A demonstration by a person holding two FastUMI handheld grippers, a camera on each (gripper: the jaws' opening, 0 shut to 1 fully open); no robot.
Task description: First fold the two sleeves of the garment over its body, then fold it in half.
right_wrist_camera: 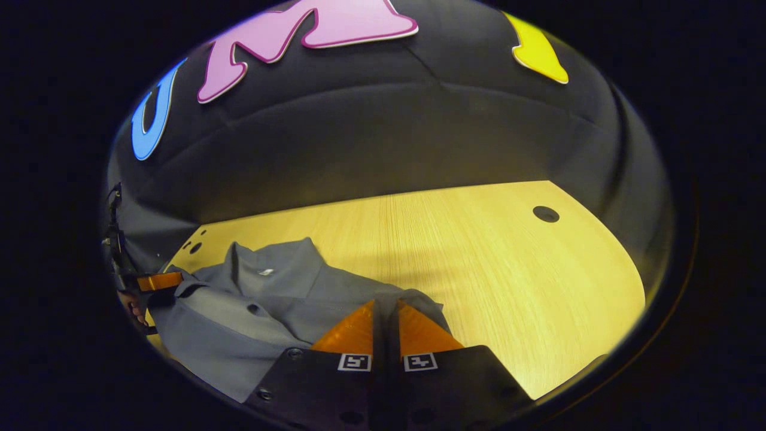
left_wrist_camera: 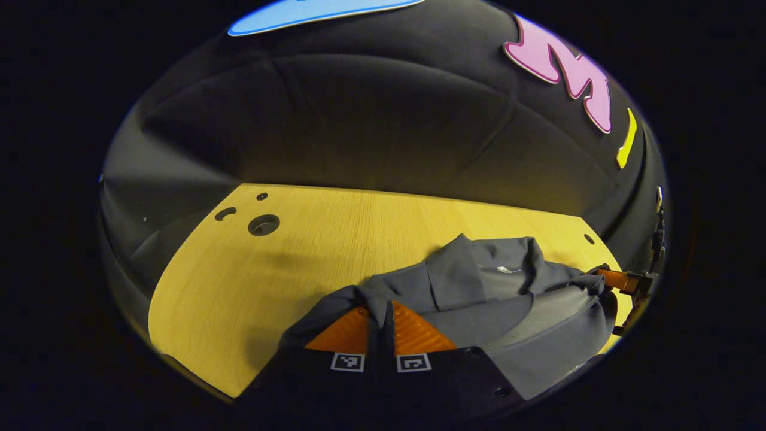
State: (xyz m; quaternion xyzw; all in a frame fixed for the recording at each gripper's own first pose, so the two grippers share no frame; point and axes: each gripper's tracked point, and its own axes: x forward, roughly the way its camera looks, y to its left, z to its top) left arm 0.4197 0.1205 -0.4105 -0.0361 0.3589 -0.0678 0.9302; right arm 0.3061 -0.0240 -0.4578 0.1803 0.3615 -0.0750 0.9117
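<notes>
Shirt (left_wrist_camera: pixel 508 299) cloth is pinched in both grippers, and the grey garment lies bunched on the wooden tabletop (left_wrist_camera: pixel 335 239) toward its near edge, collar toward the far side. In the left gripper view, the left gripper (left_wrist_camera: pixel 386 314) has its orange fingers drawn almost together with a fold of grey fabric caught in the narrow gap. In the right gripper view, the right gripper (right_wrist_camera: pixel 386 314) is closed the same way on the opposite side of the shirt (right_wrist_camera: pixel 263 293).

Both tools sit low, close to the wood, pointing across the table toward the far wall. Farther off, each view catches the other gripper at the shirt's far side: orange fingers (left_wrist_camera: pixel 619 280) in one, and orange fingers (right_wrist_camera: pixel 158 281) with a hand (right_wrist_camera: pixel 134 311) behind them in the other.

The step looks like a fold carried with both corners. To do it well, I would lift both sides evenly, keep the cloth taut between them, and lay the held edge flat toward the collar without dragging.
</notes>
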